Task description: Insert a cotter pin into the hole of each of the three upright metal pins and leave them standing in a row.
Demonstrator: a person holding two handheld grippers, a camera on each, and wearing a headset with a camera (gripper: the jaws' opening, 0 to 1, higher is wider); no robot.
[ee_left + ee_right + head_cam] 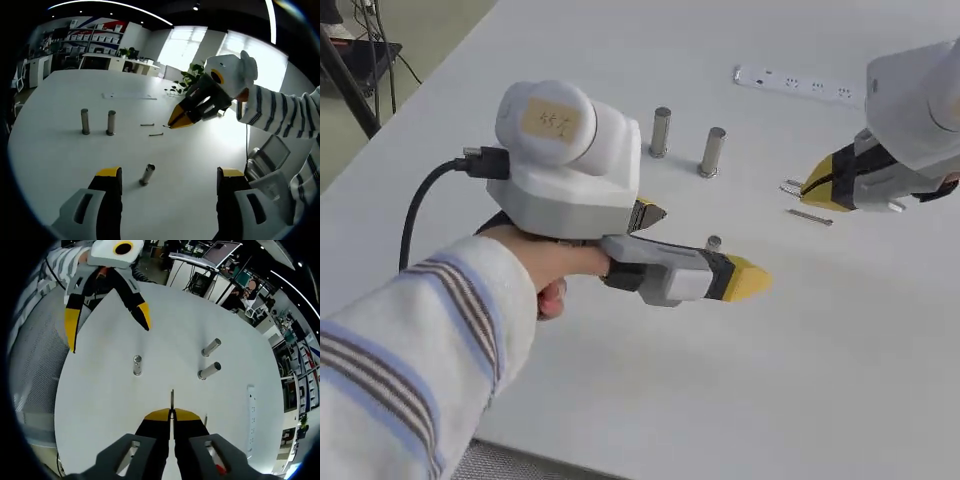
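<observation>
Three short metal pins stand upright on the white table (pixel 840 350). Two are at the back, one (pixel 661 132) beside the other (pixel 712 152). The third pin (pixel 713 243) (pixel 147 174) stands between the wide jaws of my left gripper (pixel 705 248) (pixel 169 173), which is open and touches nothing. My right gripper (pixel 807 190) (pixel 171 413) hovers to the right, shut on a thin cotter pin (pixel 172 399) that sticks out past its yellow tips toward the near pin (pixel 137 365). Two loose cotter pins (pixel 147 124) (pixel 156 134) lie on the table under the right gripper (pixel 172 122).
A white power strip (pixel 798 84) (pixel 251 410) lies at the far side of the table. A black cable (pixel 420 200) runs from the left gripper. The table's front edge (pixel 550 455) is near the sleeve. Chairs and desks stand beyond the table.
</observation>
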